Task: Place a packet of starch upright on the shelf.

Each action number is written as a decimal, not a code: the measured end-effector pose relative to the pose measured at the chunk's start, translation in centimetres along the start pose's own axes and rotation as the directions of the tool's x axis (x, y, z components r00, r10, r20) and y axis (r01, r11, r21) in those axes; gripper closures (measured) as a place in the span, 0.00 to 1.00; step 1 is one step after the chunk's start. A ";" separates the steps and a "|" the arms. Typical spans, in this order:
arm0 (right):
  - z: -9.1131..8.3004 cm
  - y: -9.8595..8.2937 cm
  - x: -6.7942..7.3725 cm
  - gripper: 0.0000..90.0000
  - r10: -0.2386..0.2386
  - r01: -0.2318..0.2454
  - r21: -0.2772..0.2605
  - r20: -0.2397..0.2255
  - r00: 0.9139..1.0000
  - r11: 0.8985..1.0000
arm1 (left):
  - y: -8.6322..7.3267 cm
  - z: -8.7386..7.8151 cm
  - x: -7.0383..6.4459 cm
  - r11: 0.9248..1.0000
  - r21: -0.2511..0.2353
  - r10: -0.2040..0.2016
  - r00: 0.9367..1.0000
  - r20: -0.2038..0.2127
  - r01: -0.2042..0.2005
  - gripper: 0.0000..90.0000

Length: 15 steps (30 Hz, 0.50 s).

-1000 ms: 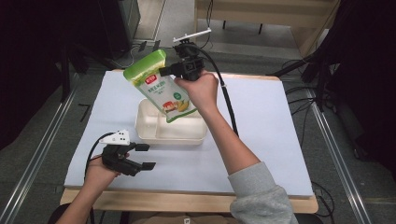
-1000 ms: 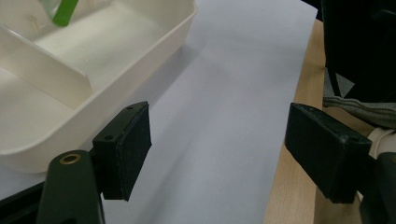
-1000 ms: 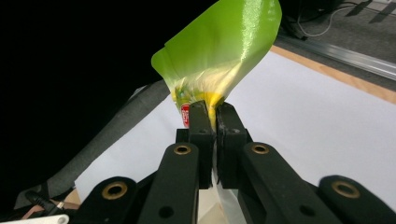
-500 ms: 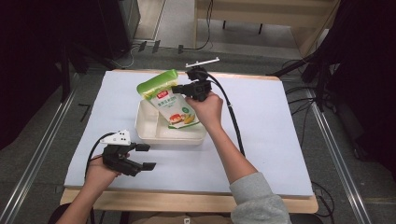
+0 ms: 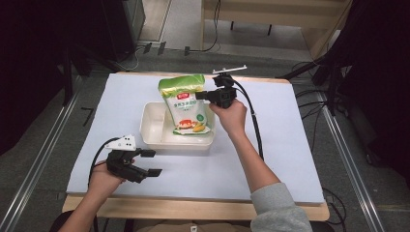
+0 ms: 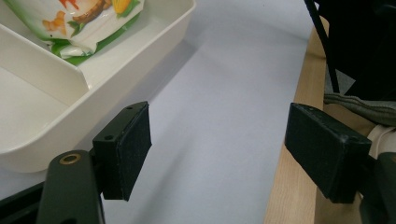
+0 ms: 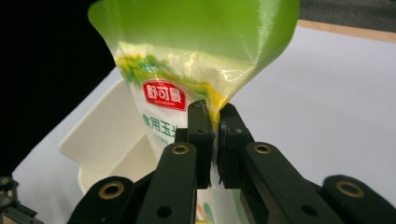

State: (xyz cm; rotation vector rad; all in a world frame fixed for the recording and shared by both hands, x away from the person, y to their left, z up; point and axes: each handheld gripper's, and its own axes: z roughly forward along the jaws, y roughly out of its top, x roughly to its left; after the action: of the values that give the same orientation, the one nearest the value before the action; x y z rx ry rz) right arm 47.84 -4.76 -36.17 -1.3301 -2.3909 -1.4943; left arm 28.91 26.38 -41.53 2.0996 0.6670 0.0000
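The right gripper pinches the green-and-white starch pouch by its side edge, near the top, so the pouch hangs upright with its bottom resting inside the cream divided tray. In the right gripper view its fingers are pressed together on that thin side seam, a hold that leaves the pouch's weight below the grip and lets it be lowered bottom first. The pouch stands in the tray's right compartment, leaning toward the far wall; the left compartment is bare. The tray sits on the white sheet covering the worktop. The left gripper rests near the tray's front left corner, fingers spread on nothing, probably kept aside so the tray is not crowded.
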 end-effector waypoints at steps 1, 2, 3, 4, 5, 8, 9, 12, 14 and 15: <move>0.0 -0.1 -0.2 0.96 0.004 -0.004 0.006 0.002 1.000 1.000 | 0.0 0.0 0.0 1.000 0.000 -0.002 1.000 0.002 0.002 0.26; -0.1 -0.2 -0.4 0.95 0.013 -0.013 0.017 0.008 1.000 1.000 | 0.0 0.0 0.0 1.000 0.000 -0.003 1.000 0.002 0.003 0.26; -0.1 -0.2 -0.6 0.95 0.015 -0.015 0.024 0.006 1.000 1.000 | 0.0 0.0 0.1 1.000 0.000 -0.004 1.000 0.002 0.004 0.26; -0.2 -0.2 -0.7 0.94 0.018 -0.018 0.027 0.006 1.000 0.999 | 0.0 0.0 0.1 1.000 0.000 -0.004 1.000 0.002 0.004 0.26; -0.2 -0.2 -0.7 0.91 0.017 -0.018 0.031 0.004 1.000 0.999 | 0.0 0.0 0.1 1.000 -0.001 -0.007 1.000 0.003 0.007 0.26; -0.1 -0.2 -0.7 0.82 0.014 -0.014 0.038 0.000 1.000 0.999 | 0.0 0.0 0.1 1.000 0.000 -0.008 1.000 0.004 0.008 0.26; -0.2 -0.3 -0.8 0.73 -0.002 0.002 0.037 0.005 1.000 0.999 | -0.1 0.0 0.2 1.000 -0.008 -0.013 1.000 0.019 0.013 0.26; -0.3 -0.5 -0.7 0.62 -0.077 0.076 0.021 0.021 0.997 0.997 | 0.0 -0.2 0.2 1.000 -0.019 -0.012 1.000 0.021 0.012 0.26; -0.5 -0.8 -0.7 0.58 -0.131 0.130 0.030 0.039 0.991 0.991 | 0.0 -0.2 0.2 1.000 -0.012 -0.014 1.000 0.018 0.014 0.26; -0.6 -0.9 -0.7 0.56 -0.144 0.143 0.031 0.045 0.989 0.989 | 0.0 -0.2 0.2 1.000 -0.013 -0.015 1.000 0.018 0.016 0.26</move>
State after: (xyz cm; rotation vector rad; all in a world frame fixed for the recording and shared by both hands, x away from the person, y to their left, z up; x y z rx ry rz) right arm 47.48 -5.77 -36.79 -1.2251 -2.5776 -1.4711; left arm 28.98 26.59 -41.50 2.0795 0.6708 -0.0232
